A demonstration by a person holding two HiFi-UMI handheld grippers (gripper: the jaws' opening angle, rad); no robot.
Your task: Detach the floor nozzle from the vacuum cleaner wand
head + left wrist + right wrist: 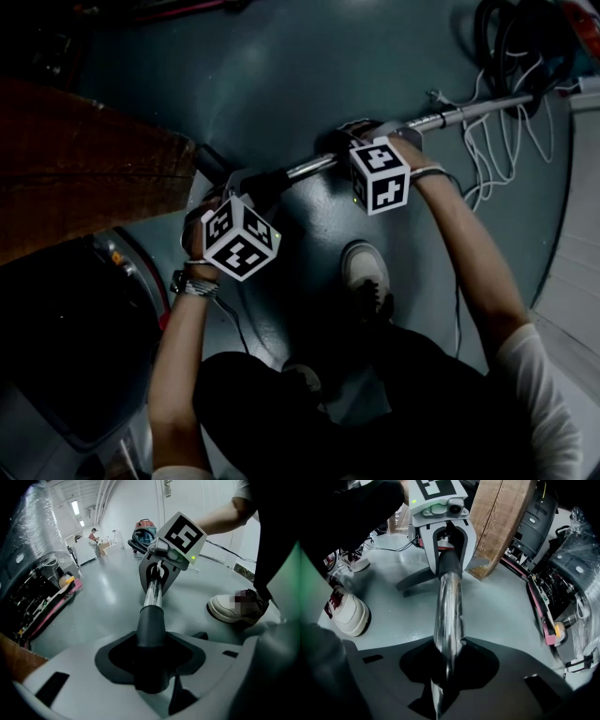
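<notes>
Both tongs are clamped along the wand. The right tongs grip its bare chrome tube. The left tongs are closed round the dark neck of the nozzle at the wand's low end, where the chrome tube runs into that neck, not yet apart. The nozzle's flat head lies on the grey floor just past that end, beside a wooden crate. A white shoe stands on the person's side of the wand, near its middle. At the wand's far end sits a red vacuum with coiled hose.
</notes>
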